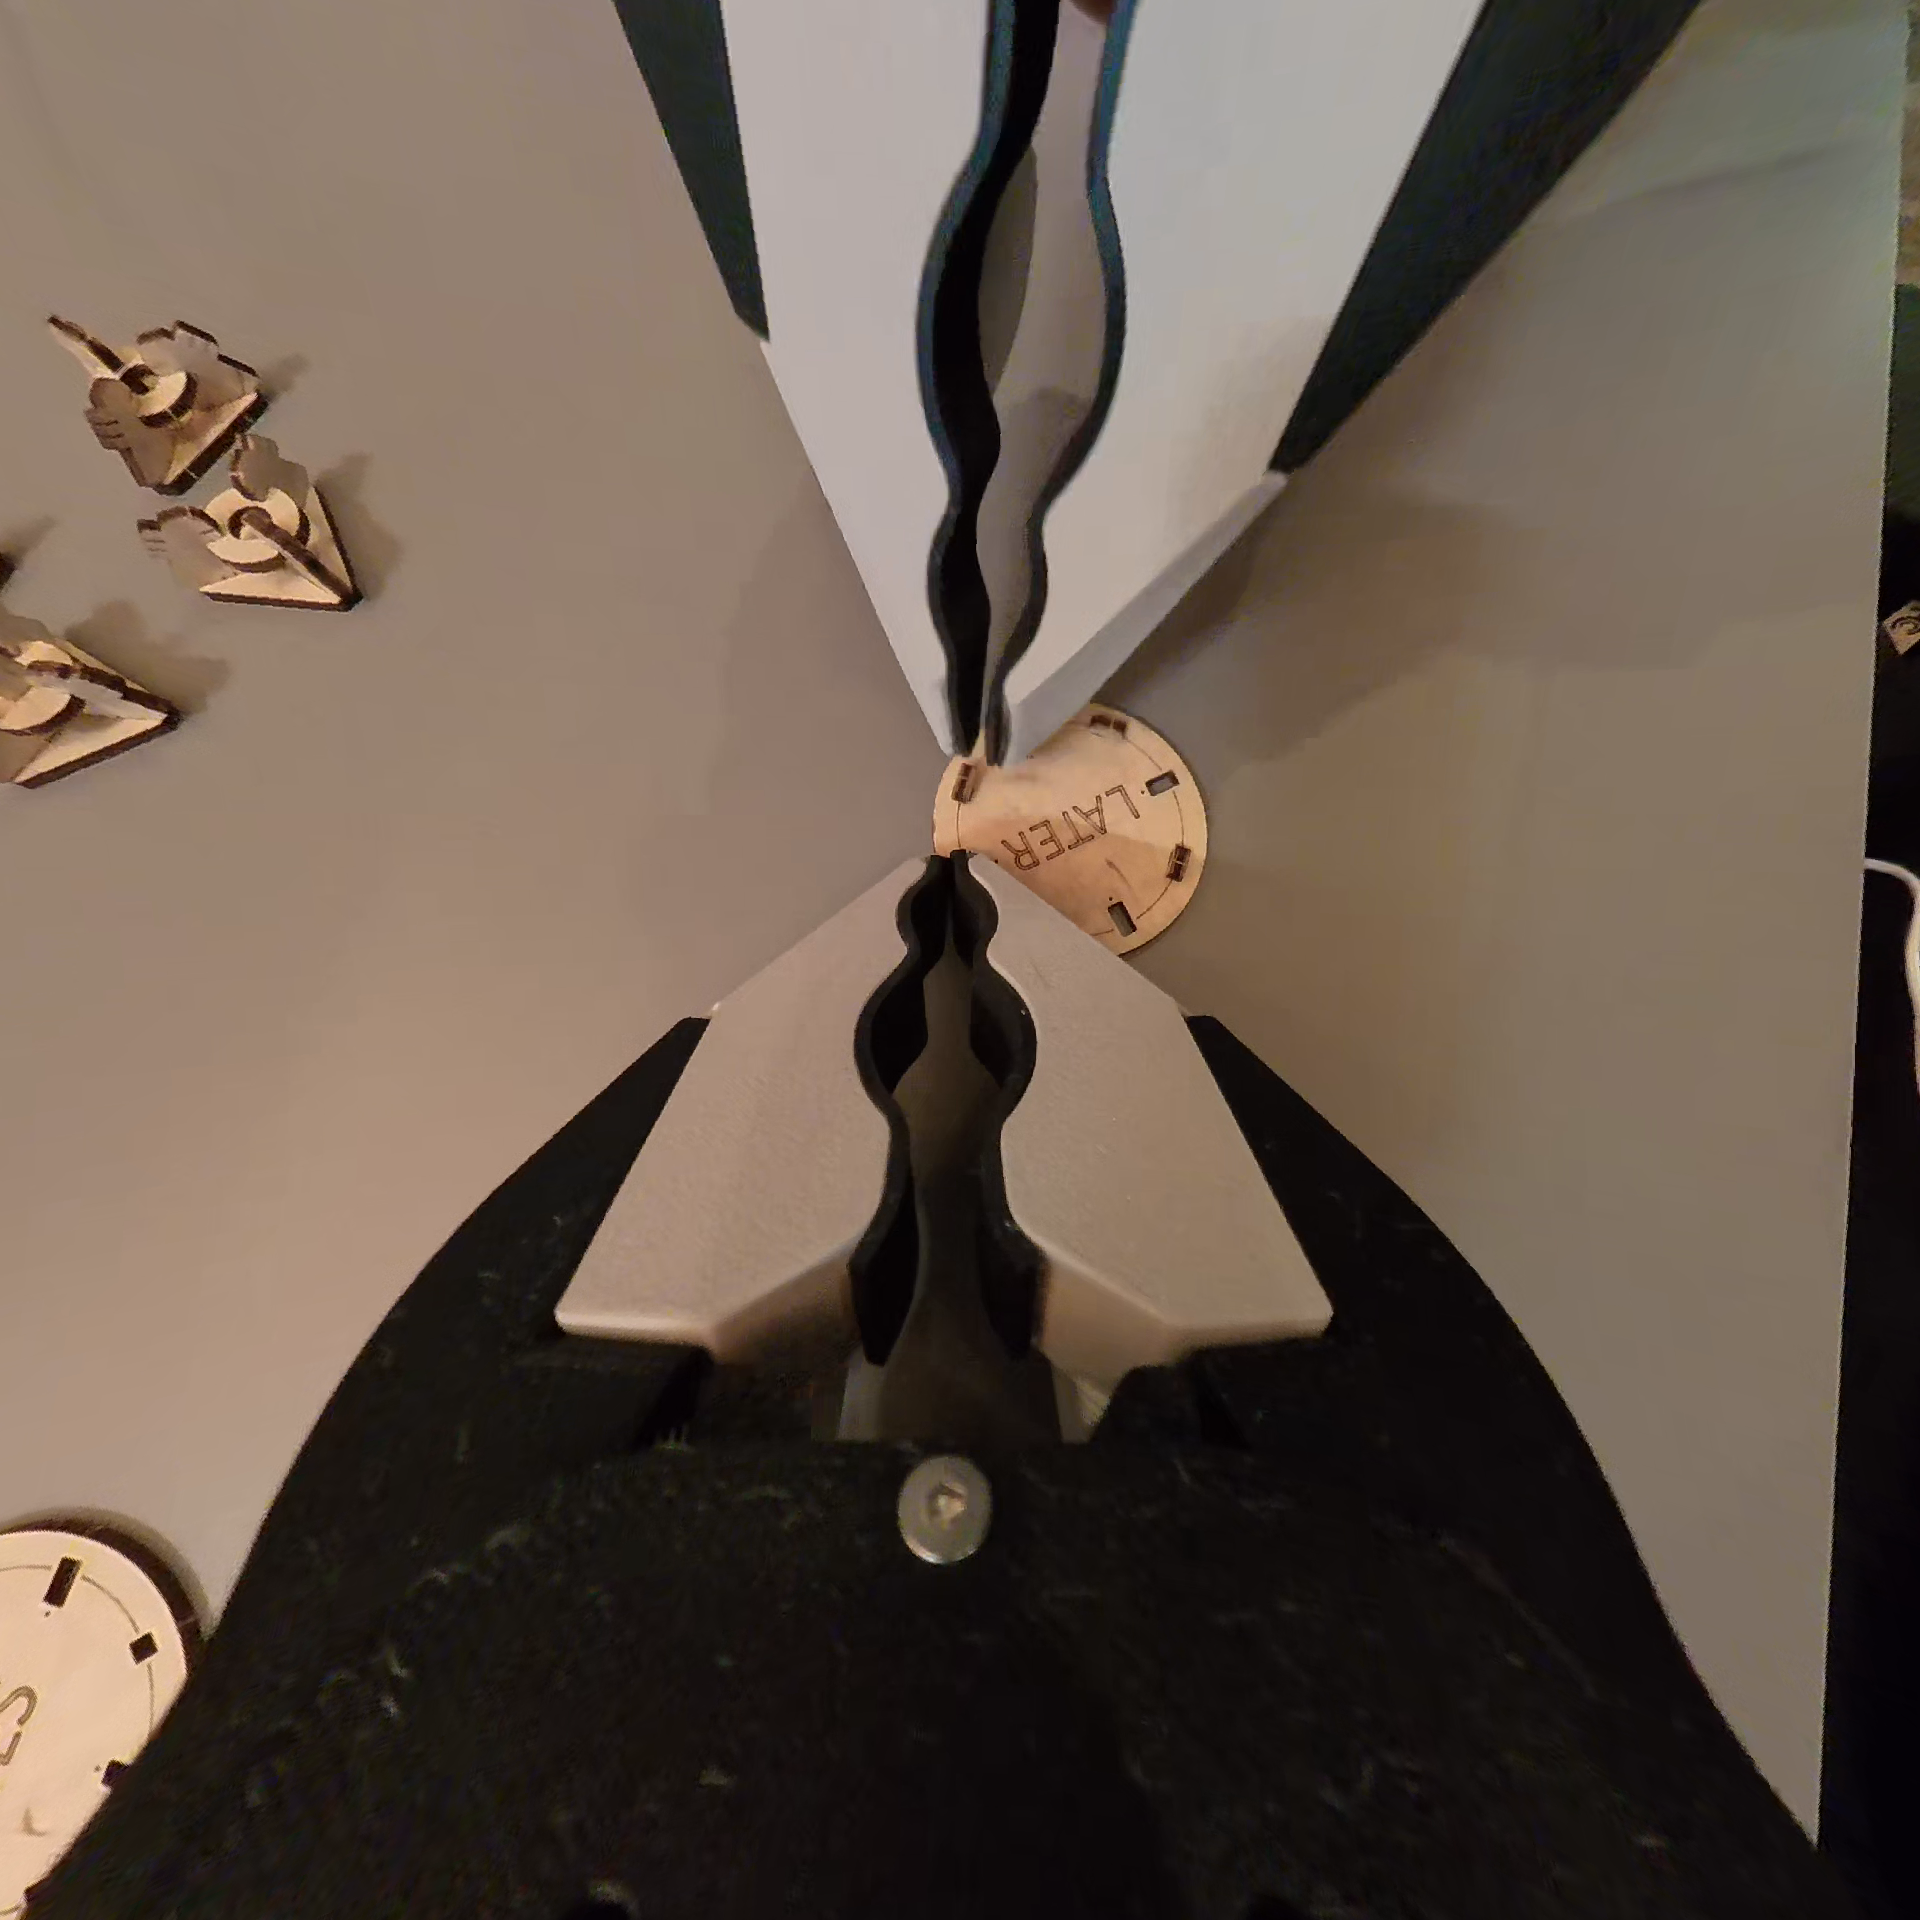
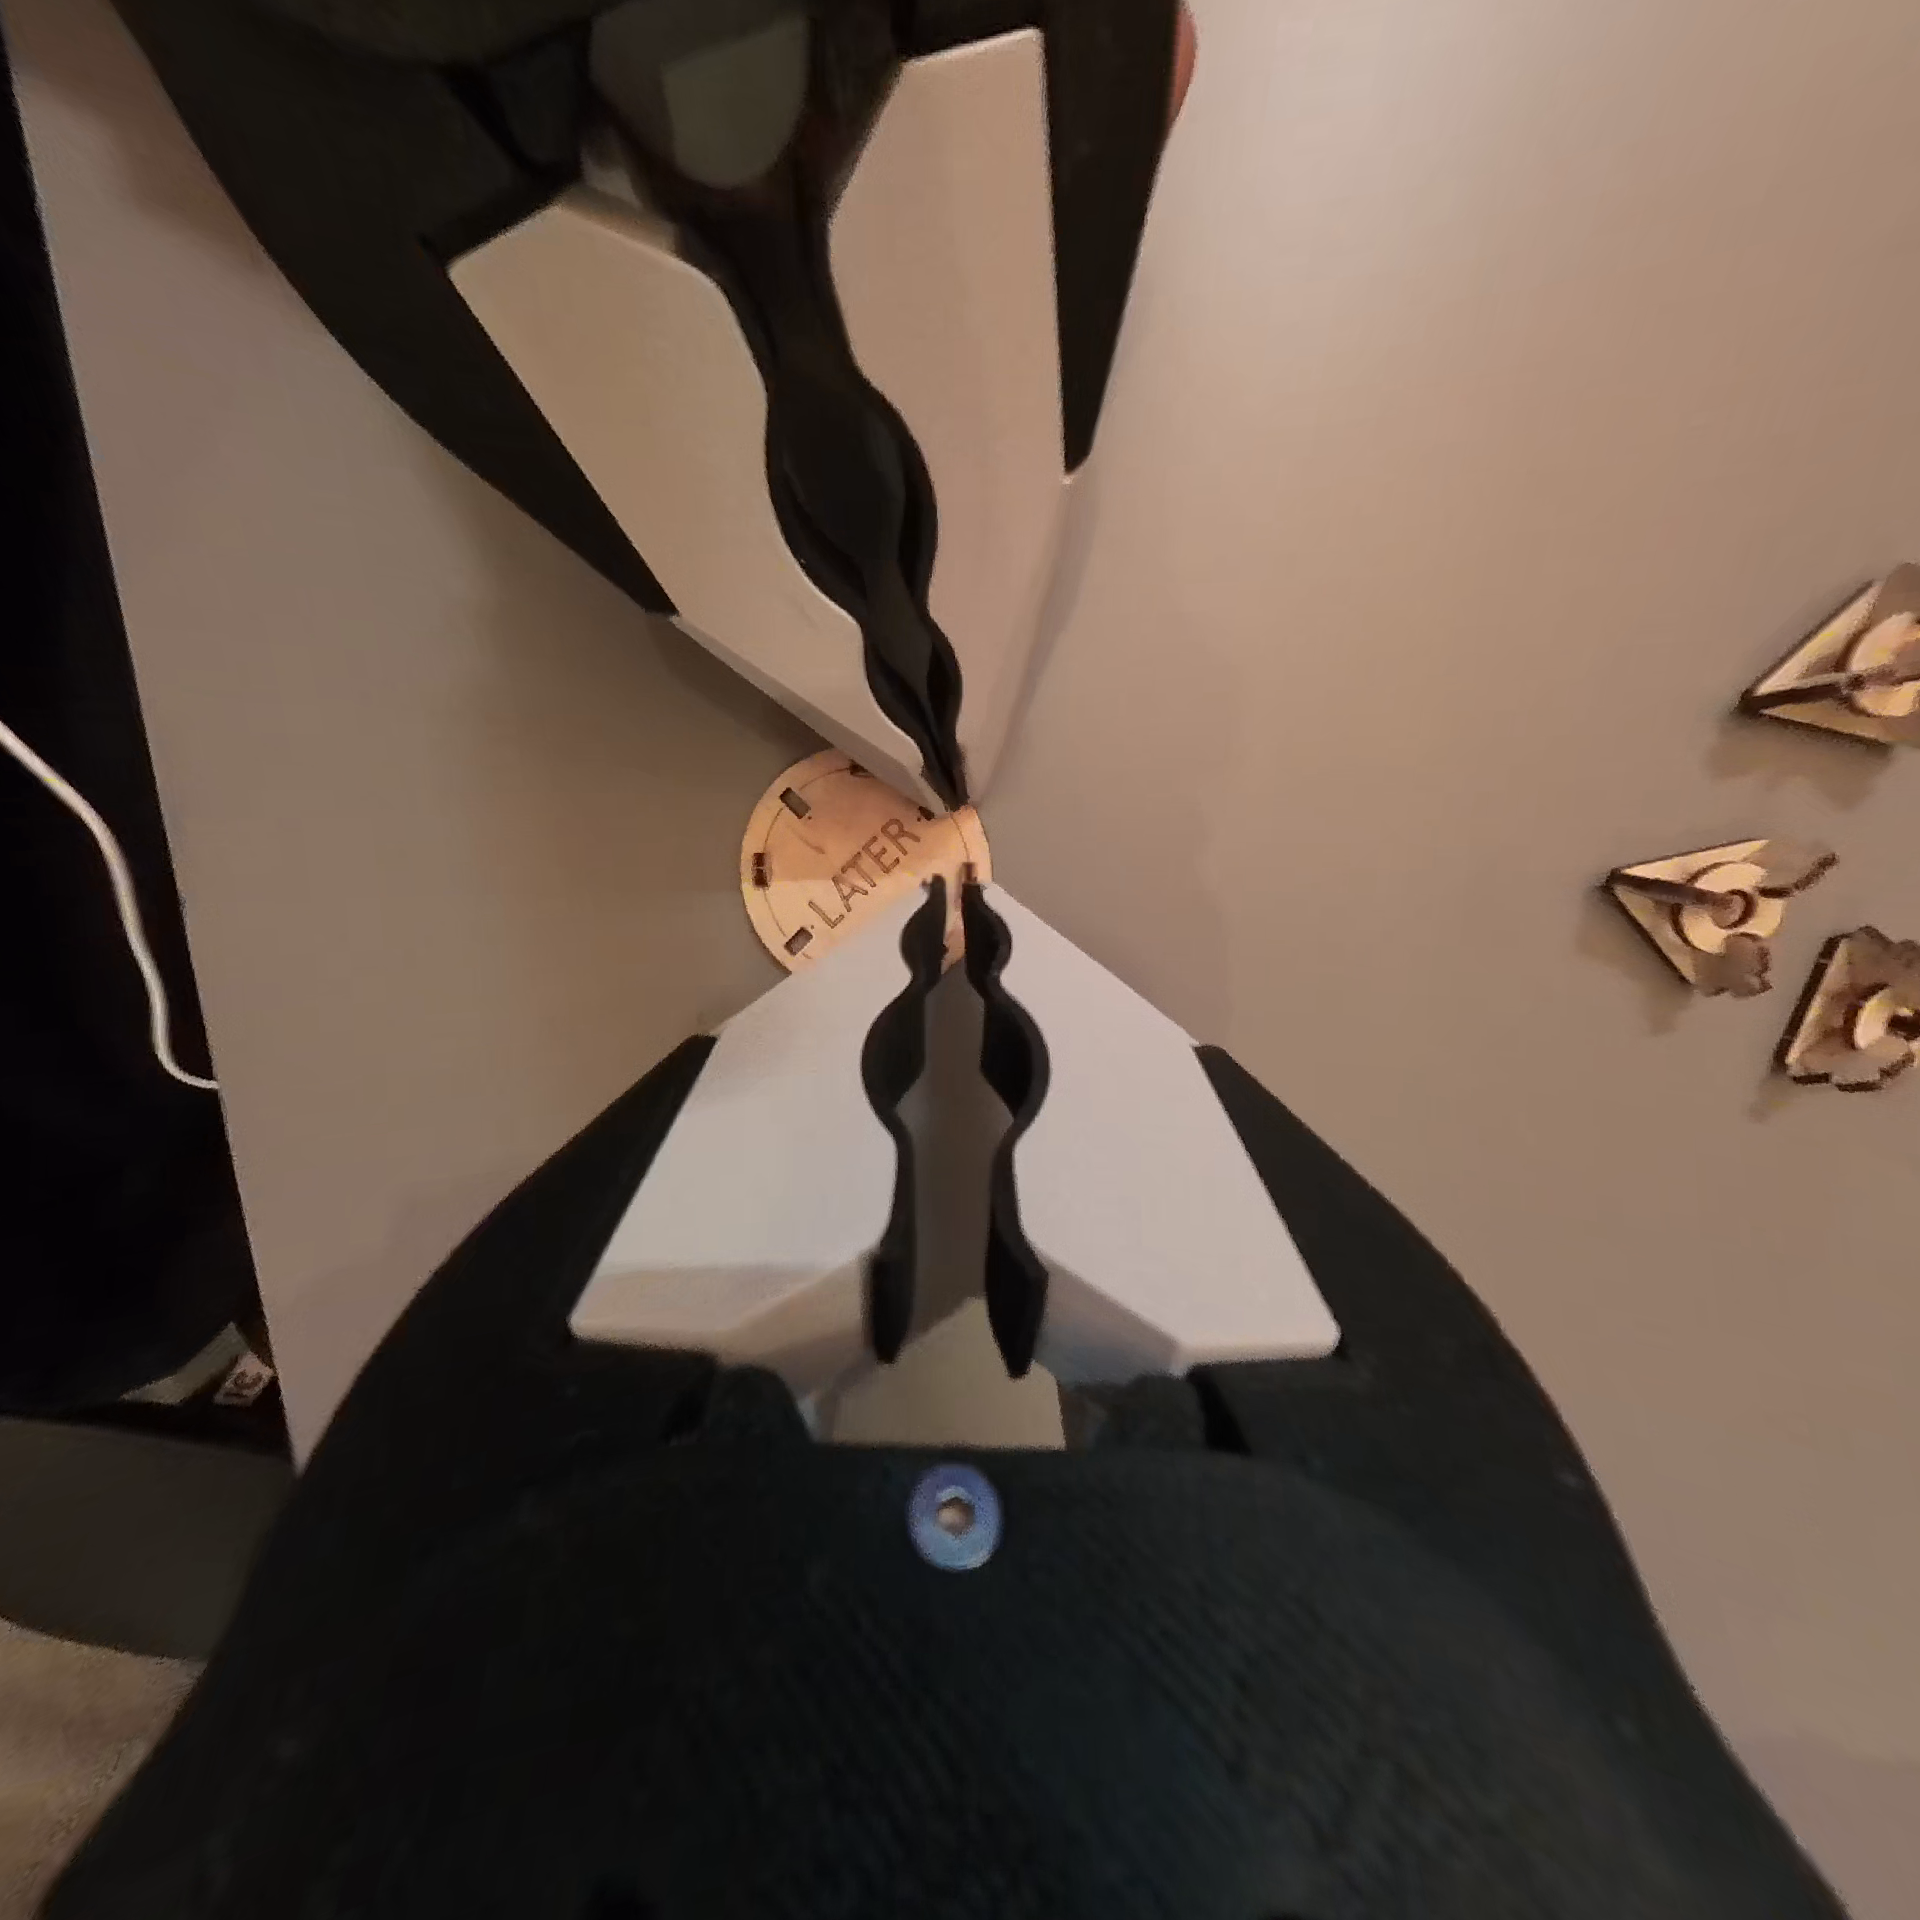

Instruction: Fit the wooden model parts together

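A round wooden disc (image 1: pixel 1081 831) with engraved writing and small slots lies flat on a grey board (image 1: pixel 520 935). It also shows in the right wrist view (image 2: pixel 831 862). My left gripper (image 1: pixel 956 858) is shut, its tips pressed together at the disc's rim with nothing between them. My right gripper (image 2: pixel 956 883) faces it from the opposite side. Its fingertips (image 2: pixel 940 888) stand a narrow sliver apart over the disc's edge, and only the disc's surface shows through the gap. The two grippers' tips are close together across the disc.
Three small triangular wooden assemblies (image 1: pixel 260 540) (image 2: pixel 1714 904) lie on the board to one side. A second wooden disc (image 1: pixel 73 1662) lies near the left gripper's body. The board's edge (image 1: pixel 1860 935) is close, with a white cable (image 2: pixel 104 883) and dark ground beyond. Left and right tips are no more than a few centimetres apart.
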Motion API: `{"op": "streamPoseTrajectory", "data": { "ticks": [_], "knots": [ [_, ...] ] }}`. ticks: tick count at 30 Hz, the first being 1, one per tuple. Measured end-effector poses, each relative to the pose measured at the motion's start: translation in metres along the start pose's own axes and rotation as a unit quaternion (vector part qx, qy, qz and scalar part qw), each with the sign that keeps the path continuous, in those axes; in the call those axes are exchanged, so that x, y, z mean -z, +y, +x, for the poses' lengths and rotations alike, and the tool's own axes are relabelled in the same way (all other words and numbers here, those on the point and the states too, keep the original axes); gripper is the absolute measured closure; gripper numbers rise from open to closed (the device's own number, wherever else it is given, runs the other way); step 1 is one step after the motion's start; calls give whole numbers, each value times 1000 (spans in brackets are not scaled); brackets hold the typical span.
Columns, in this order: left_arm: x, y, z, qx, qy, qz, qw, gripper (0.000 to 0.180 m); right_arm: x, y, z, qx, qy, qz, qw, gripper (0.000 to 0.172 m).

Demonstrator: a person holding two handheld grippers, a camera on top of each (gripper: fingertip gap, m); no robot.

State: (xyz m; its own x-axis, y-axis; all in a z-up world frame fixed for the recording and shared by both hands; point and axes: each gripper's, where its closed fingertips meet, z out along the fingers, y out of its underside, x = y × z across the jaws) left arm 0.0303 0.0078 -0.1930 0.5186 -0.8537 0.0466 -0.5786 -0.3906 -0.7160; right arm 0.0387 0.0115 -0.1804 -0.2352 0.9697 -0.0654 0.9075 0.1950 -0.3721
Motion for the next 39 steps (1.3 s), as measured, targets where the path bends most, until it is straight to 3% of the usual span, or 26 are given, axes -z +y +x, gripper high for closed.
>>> {"op": "streamPoseTrajectory", "data": {
  "ticks": [9, 39],
  "knots": [
    [0, 0, 0, 0, -1, 1, 1000, 179, -8, 3, 3, 31, 8, -40, 999, 169],
    [1, 1, 1, 9, 4, 0, 1000, 178, -11, 1, 3, 12, -8, -31, 999, 170]
  ]
}}
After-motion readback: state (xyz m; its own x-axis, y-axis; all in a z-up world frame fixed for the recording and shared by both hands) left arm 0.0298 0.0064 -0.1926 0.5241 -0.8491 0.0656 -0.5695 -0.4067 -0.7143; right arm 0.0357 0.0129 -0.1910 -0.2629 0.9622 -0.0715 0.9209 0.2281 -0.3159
